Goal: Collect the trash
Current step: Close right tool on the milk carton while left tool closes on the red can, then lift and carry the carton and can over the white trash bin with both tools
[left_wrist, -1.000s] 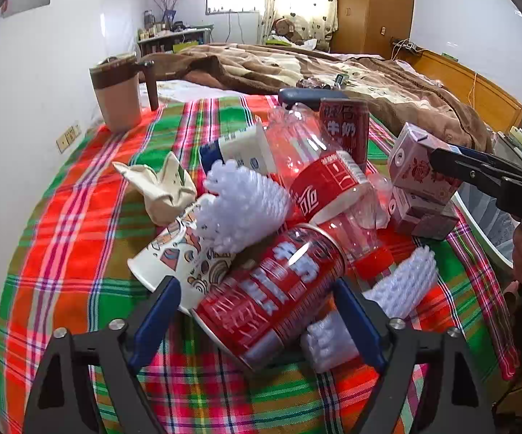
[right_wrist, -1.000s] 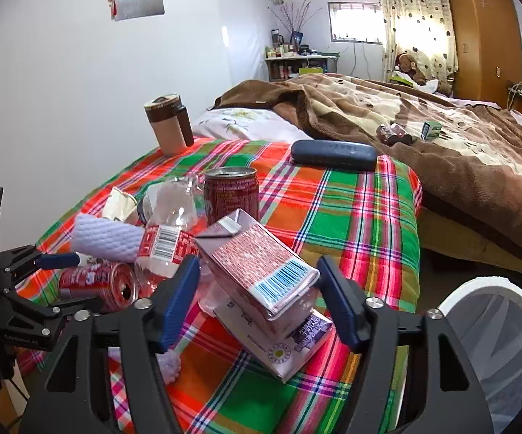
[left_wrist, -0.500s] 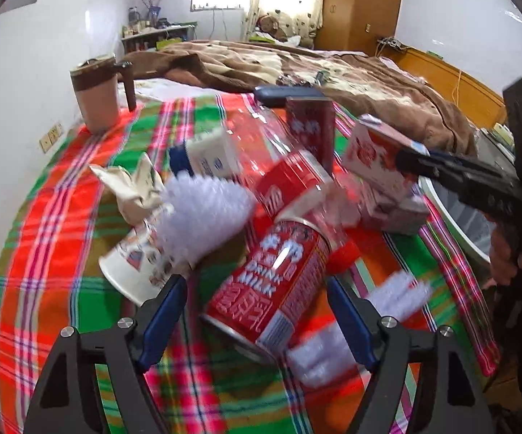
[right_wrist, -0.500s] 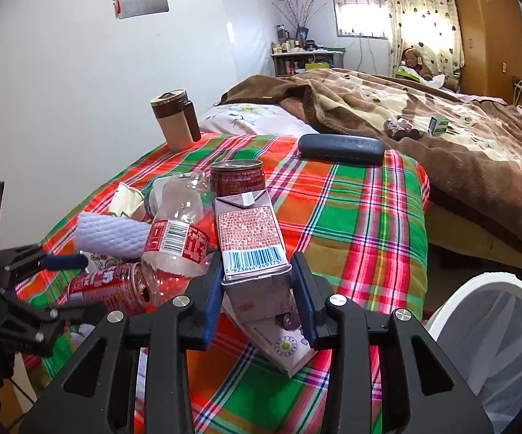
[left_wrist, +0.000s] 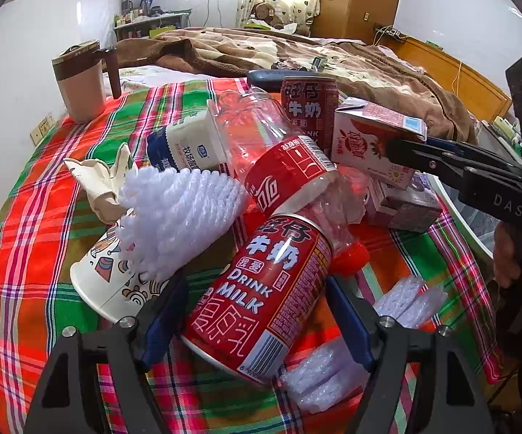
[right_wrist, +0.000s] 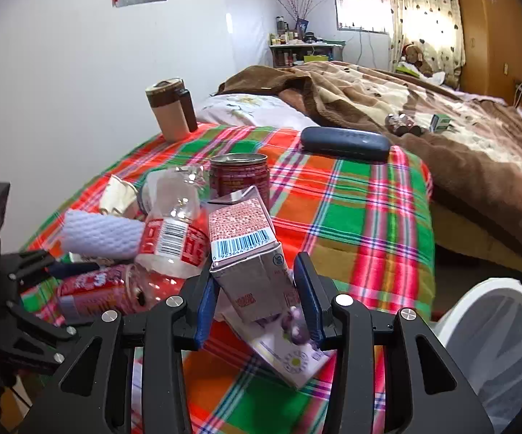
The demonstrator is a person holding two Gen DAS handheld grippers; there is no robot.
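Between right fingers [right_wrist: 205,302]: milk carton [right_wrist: 250,253], jaws opening.

can [left_wrist: 261,300]: glossy metal | bottle [left_wrist: 282,170]: clear plastic | tablecloth [right_wrist: 362,209]: woven cloth

A tan travel mug [right_wrist: 170,113] stands at the far left of the plaid cloth [right_wrist: 362,213]. A dark case [right_wrist: 346,143] lies far right, beside a brown blanket [right_wrist: 441,119].

Both wrist cameras looked down along their fingers, close over the plaid cloth [left_wrist: 37,238], from opposite sides, sharing the trash pile and the bed [right_wrist: 423,115] behind.
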